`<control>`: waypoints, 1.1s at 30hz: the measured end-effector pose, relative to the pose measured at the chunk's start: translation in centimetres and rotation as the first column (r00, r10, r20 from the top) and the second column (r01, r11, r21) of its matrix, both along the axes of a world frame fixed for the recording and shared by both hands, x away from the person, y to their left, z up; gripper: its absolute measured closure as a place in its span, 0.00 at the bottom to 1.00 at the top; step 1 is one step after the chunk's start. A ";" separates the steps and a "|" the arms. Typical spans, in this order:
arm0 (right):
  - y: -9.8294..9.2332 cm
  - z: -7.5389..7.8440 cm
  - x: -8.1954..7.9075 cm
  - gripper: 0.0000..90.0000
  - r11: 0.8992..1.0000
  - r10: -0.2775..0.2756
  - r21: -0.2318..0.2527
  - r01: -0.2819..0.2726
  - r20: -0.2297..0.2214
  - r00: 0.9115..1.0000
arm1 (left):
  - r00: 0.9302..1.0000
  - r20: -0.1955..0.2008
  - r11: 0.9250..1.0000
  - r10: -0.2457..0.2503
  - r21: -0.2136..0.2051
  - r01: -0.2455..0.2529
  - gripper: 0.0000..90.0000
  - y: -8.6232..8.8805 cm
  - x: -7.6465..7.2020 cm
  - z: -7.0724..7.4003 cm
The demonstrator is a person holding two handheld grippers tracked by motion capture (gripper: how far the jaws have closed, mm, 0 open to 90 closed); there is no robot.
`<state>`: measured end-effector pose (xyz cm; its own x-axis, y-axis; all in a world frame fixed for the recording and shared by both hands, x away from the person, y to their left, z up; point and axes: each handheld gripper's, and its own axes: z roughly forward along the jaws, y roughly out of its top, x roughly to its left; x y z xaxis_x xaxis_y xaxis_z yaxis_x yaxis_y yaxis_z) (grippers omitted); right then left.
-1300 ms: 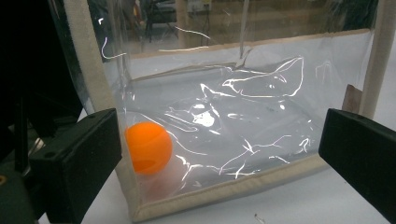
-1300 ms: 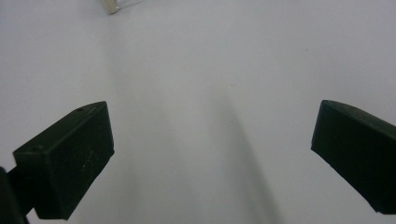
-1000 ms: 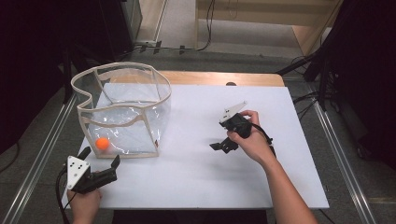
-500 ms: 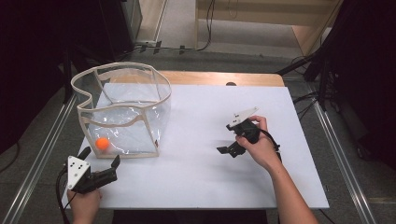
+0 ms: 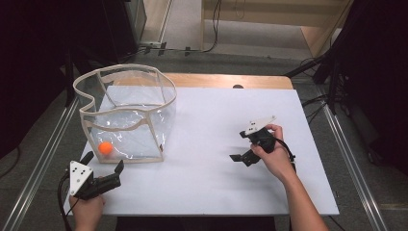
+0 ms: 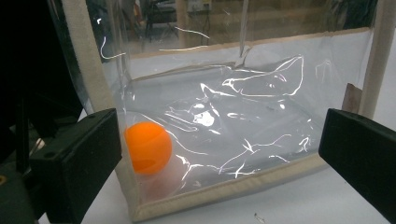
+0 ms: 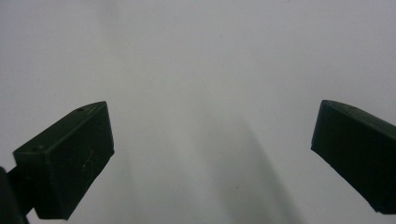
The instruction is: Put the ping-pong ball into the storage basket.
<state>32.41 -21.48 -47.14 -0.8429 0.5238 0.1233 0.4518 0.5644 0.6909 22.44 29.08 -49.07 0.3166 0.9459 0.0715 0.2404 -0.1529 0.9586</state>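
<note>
We are holding both the left gripper (image 5: 102,166) and right gripper (image 5: 244,157) wide open, empty; nudging the flimsy clear bag (image 5: 126,113) risks rolling its orange ball (image 5: 105,148)

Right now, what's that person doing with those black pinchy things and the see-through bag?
A person holds a two-jaw gripper in each hand at a white table. The left gripper sits open just in front of a clear bag, aimed at the orange ball lying in the bag's near corner. The right gripper is open too, over bare table, holding nothing. Neither gripper touches the bag or ball.
</note>
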 end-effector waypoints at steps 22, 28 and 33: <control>-4.6 -1.6 -2.6 0.00 0.990 -0.097 0.104 0.095 0.020 0.995 | 1.000 0.001 1.000 0.002 0.004 -0.002 0.00 0.0 0.0 0.0; -5.9 -2.0 -3.4 0.00 0.983 -0.132 0.134 0.127 0.028 0.991 | 1.000 0.001 1.000 0.001 0.007 -0.001 0.00 -0.1 0.0 0.0; -6.7 -2.2 -4.1 0.00 0.976 -0.157 0.161 0.148 0.045 0.987 | 1.000 0.002 1.000 0.002 0.008 -0.002 0.00 -0.1 0.0 0.0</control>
<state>28.30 -28.17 -49.35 -0.7624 0.6248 0.1684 0.4817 0.3742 0.7925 22.40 28.99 -49.09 0.3150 0.9458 0.0793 0.2389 -0.1599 0.9578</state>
